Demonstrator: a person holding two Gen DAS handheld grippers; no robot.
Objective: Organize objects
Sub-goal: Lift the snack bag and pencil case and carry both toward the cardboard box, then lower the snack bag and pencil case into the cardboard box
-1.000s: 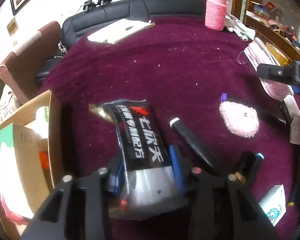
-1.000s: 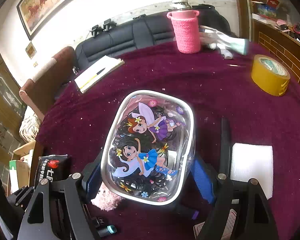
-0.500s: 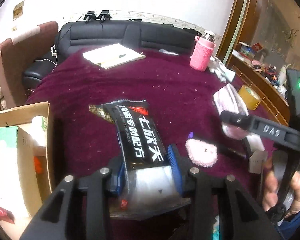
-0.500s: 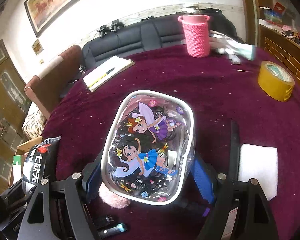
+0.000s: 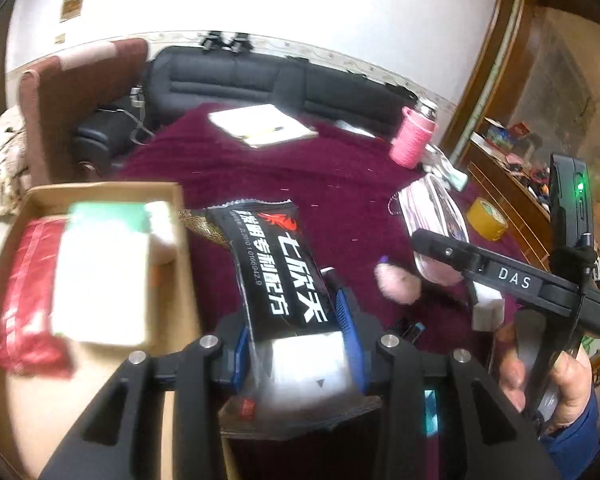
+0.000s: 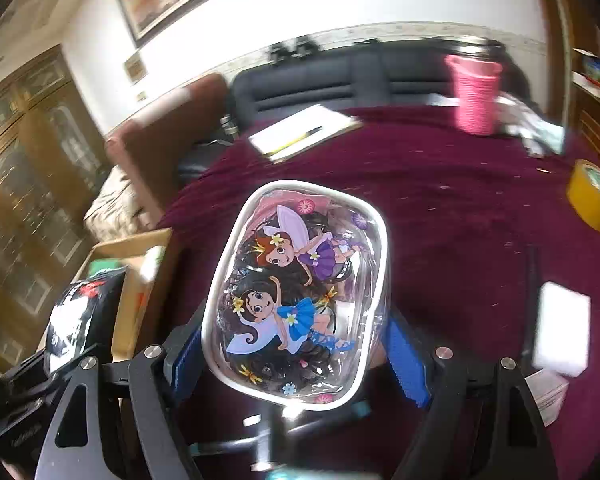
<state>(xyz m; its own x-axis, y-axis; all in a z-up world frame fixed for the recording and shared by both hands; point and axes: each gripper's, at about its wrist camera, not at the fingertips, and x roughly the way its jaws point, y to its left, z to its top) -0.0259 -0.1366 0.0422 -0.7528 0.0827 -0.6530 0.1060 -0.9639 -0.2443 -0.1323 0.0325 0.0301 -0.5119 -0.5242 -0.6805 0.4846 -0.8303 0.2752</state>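
Two grippers carry one load each. Our left gripper (image 5: 296,344) clamps the black snack packet (image 5: 282,276) between its blue pads, the packet's printed end jutting forward above the maroon tablecloth (image 5: 340,184). Our right gripper (image 6: 296,352) squeezes the clear fairy-print pouch (image 6: 296,292), its jaws spread wide around the pouch's sides.

Compared with a second ago, the left view has swung toward the cardboard box (image 5: 100,192) at the table's left edge: the box now fills the lower left of the picture, and a red pack (image 5: 24,300) and a green-and-white carton (image 5: 104,268) show inside it, both blurred. The packet hangs just right of the box's near wall, apparently not yet over the opening. The grip on it looks unchanged.

The right gripper's body, marked DAS, now crosses the right of the left view, with the person's hand (image 5: 548,380) on its handle; earlier only a tip showed there. In the right view, the box and the black packet have come further into the lower left, while the yellow tape roll (image 6: 594,196) has slid toward the right edge. The pink fluffy pad (image 5: 398,284) lies on the cloth between the two grippers.
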